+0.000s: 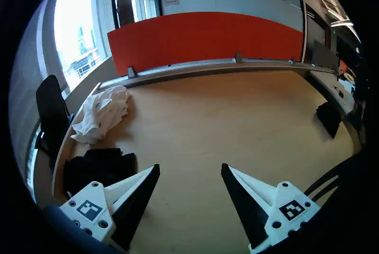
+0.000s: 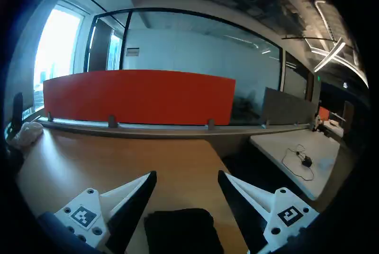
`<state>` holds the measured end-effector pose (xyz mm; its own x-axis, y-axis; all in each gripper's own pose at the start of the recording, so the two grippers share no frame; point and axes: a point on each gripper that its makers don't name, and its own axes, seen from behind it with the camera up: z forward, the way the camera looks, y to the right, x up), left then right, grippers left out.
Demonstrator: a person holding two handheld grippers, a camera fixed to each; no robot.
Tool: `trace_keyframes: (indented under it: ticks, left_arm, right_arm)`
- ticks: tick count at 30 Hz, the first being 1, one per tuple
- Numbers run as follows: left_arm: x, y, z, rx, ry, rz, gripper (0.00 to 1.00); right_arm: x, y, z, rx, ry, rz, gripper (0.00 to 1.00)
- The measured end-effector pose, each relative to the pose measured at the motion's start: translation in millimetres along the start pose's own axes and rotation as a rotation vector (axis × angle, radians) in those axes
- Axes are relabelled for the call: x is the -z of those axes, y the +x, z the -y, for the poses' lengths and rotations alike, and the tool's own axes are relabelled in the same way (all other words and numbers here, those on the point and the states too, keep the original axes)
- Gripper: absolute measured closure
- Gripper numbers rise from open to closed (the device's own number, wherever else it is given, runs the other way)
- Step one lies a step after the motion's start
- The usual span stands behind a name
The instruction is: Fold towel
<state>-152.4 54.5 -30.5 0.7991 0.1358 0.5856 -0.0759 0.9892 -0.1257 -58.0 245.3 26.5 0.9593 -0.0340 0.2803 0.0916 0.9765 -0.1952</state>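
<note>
Left gripper (image 1: 189,166): jaws released, wide gap, nothing between them. My fingers are white plastic wedges with black inner faces, each with a square black-and-white marker at its base. They hang above the desk (image 1: 227,126), a smooth pale wood-grain top with a matte finish.

White towel (image 1: 102,114): a crumpled, soft heap with many folds, lying near the far left edge of the desk, well apart from my left fingers. In the right gripper view the same heap (image 2: 27,133) sits at the far left, small and rumpled.

Dark cloth pile (image 1: 99,166): black, flat-layered, just beside my left finger on its outer side.

Right gripper (image 2: 186,173): jaws also released, gripping nothing. Black folded cloth (image 2: 182,230): a matte, rounded-corner rectangle lying flat on the wood, low between my two fingers; I cannot tell whether it touches them.

Orange partition (image 1: 203,40): a smooth panel, upright along the far edge of the desk.
</note>
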Motion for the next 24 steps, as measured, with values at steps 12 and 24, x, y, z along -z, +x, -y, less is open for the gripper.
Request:
trace_keyframes:
  ticks: [12, 24]
  left_arm:
    - [-1.7, 14.6, 2.7, 0.015, 0.009, -0.066, 0.04]
    - [5.2, 65.9, 18.4, 0.083, 0.054, -0.275, 0.04]
  right_arm:
    - [6.2, 28.6, 10.1, -0.021, 0.001, -0.062, 0.0]
    - [19.2, 60.1, 28.2, -0.037, 0.012, -0.151, 0.0]
